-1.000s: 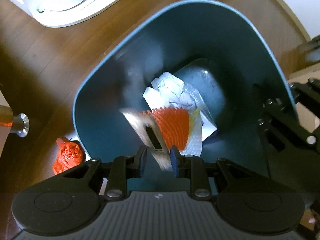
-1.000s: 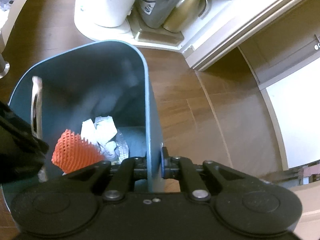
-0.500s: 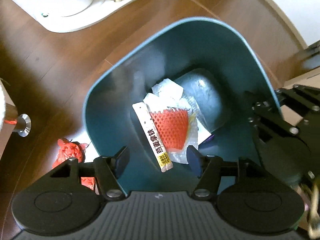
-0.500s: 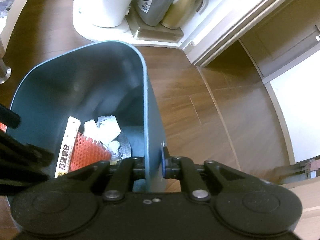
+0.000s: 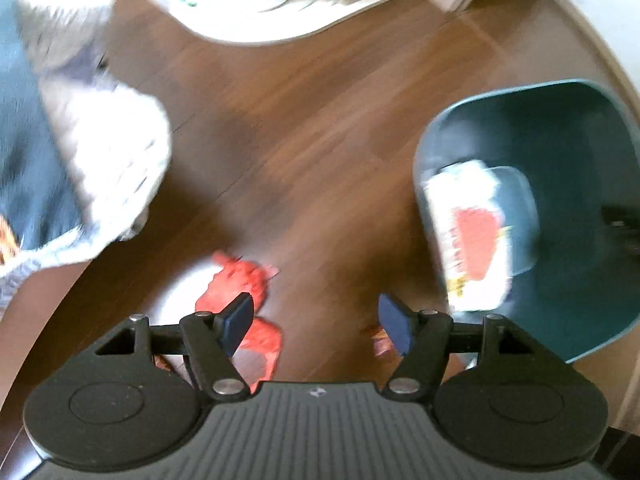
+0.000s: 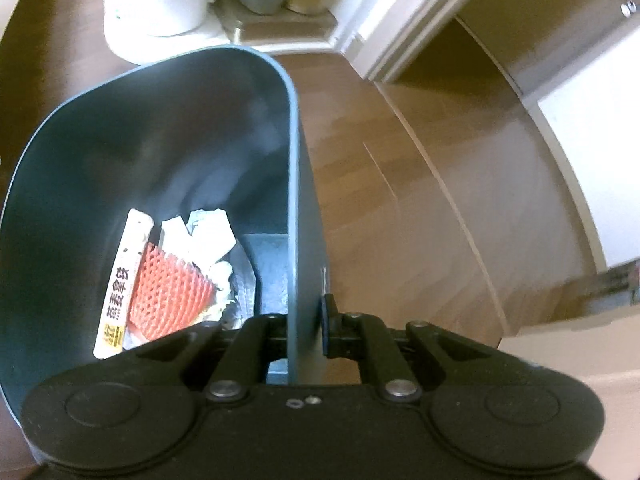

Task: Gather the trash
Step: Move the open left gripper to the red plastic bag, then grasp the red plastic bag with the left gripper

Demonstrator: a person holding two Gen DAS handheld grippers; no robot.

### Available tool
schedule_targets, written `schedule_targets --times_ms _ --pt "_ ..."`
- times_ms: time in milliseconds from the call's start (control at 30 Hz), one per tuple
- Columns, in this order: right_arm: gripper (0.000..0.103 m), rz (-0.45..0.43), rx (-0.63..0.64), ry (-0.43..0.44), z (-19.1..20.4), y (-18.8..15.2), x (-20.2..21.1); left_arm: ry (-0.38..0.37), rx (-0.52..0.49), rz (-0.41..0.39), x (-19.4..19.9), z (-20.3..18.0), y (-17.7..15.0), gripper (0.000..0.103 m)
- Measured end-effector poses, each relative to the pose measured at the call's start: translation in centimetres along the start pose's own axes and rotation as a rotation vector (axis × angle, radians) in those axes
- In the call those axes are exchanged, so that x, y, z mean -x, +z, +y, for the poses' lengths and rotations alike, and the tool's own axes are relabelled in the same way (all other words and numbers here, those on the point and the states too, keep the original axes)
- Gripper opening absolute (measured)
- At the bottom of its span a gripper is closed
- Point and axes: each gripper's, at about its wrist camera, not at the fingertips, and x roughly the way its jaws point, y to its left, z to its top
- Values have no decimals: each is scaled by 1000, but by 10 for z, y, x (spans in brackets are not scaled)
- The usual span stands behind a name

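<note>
Wood floor, lower centre: your red netting wad remains; left gripper fingers released, right gripper clenching bin holding wrappers.

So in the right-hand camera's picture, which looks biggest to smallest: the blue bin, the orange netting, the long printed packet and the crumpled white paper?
1. Blue bin, by far the largest.
2. Orange netting.
3. Long printed packet and crumpled white paper: these look much alike in area, so I would not rank them.
</note>
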Motion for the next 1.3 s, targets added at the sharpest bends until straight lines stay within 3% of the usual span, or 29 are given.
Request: schedule_targets --times_ms 367,467,833,1033,1267,1300 --pt "7 168 -176 43 -33 -32 -19 53 105 86 -74 46 -3 70" --pt "8 187 -192 73 -31 -41 -18 78 132 103 -96 56 -7 77" --pt "9 220 -202 107 -34 -26 -17 99 334 261 -195 95 -26 78" --pt "9 227 -197 122 -38 -28 -19 129 361 247 -220 95 -18 78" --pt "9 244 -193 125 -41 -31 -30 89 400 254 -241 90 -15 76" --pt "9 245 -196 127 -41 -31 -30 77 410 252 -242 91 -15 67"
